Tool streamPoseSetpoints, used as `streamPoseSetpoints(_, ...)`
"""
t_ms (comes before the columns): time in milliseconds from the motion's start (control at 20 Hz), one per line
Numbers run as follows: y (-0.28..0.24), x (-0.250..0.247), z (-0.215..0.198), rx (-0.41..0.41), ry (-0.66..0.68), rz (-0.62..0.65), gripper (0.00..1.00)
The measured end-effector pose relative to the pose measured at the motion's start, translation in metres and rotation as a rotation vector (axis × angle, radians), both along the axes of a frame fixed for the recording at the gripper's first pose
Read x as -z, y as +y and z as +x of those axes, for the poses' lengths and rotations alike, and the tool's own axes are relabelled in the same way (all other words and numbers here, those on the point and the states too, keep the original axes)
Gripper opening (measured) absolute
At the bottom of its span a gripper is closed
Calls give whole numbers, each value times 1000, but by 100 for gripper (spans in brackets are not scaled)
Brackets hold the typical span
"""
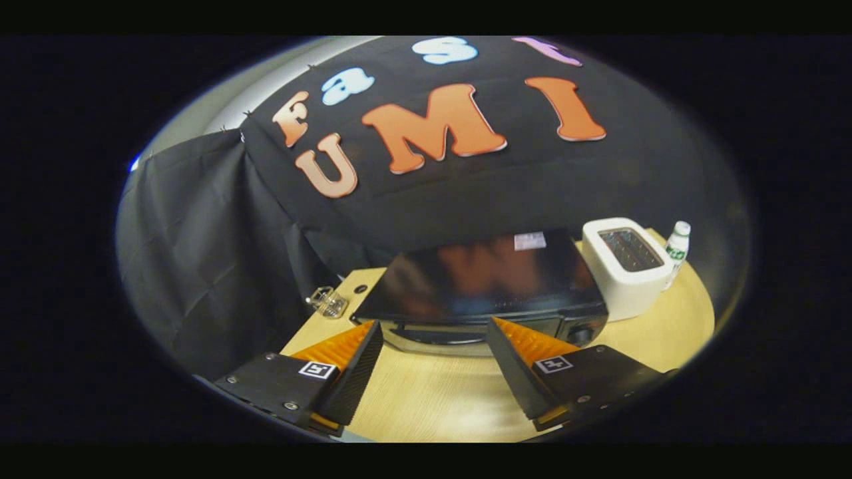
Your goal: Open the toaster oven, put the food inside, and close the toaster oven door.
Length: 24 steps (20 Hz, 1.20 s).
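Black toaster oven (482, 279) lies crosswise, front facing spread hand-held gripper (434, 329).

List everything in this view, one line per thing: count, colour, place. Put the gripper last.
toaster oven: one, black with a glossy top, on the table just ahead of the jaws, door closed.
toaster: one, white, on the table touching or nearly touching the toaster oven's far side corner.
bottle: one, white with a green label, behind the toaster near the table's edge.
clear clip-like item: one, transparent, at the table's edge on the other side of the toaster oven; too small to identify.
table: one, light wood, under everything.
cloth wall: one, black, behind the table.
gripper: one, jaws open, holding nothing, tips just short of the toaster oven's front.
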State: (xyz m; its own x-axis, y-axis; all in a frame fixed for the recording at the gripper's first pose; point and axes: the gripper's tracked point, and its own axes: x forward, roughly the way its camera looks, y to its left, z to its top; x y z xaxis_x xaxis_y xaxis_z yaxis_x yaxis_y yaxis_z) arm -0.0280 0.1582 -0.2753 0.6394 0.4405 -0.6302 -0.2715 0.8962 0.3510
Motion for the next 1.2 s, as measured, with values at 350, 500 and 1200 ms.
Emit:
streamPoseSetpoints(350, -46, -120, 43, 113, -295, -16, 93)
streamPoseSetpoints(500, -63, -172, 55, 147, -426, -50, 93)
streamPoseSetpoints(1200, -89, -297, 54, 202, -812, -191, 95)
